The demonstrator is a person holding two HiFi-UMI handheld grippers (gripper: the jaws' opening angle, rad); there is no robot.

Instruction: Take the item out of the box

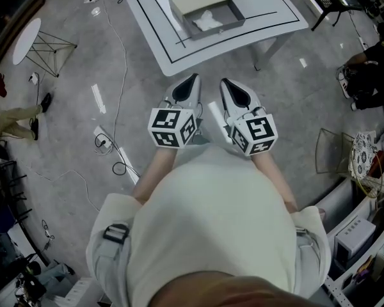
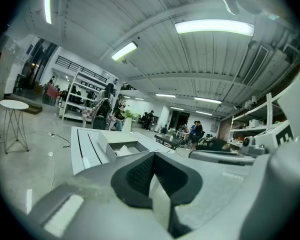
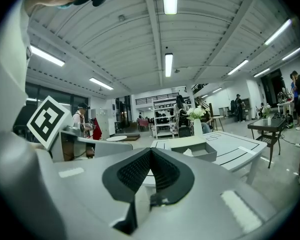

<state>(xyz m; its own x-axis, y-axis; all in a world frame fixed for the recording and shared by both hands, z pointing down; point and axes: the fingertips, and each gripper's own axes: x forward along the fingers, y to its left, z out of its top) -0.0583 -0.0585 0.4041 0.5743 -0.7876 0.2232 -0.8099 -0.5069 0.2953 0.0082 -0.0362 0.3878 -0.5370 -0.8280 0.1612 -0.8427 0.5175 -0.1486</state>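
In the head view I have the left gripper [image 1: 192, 77] and the right gripper [image 1: 226, 82] side by side at centre frame. Both point toward the top edge, where the white table [image 1: 269, 8] stands. The open box [image 1: 238, 18] sits on it at upper centre, with the white crumpled item [image 1: 208, 20] lying inside. Both grippers are short of the table edge and well apart from the box.

In the left gripper view, the left gripper [image 2: 152, 154] has its jaws pressed together with nothing between them. The box [image 2: 106, 143] shows just above them at centre left, with the item [image 2: 124, 150] inside.

In the right gripper view, the right gripper [image 3: 150, 152] is likewise closed and empty. The box [image 3: 210, 152] sits right of centre on the table [image 3: 240, 151] (the item [image 3: 188, 152] barely peeks out).
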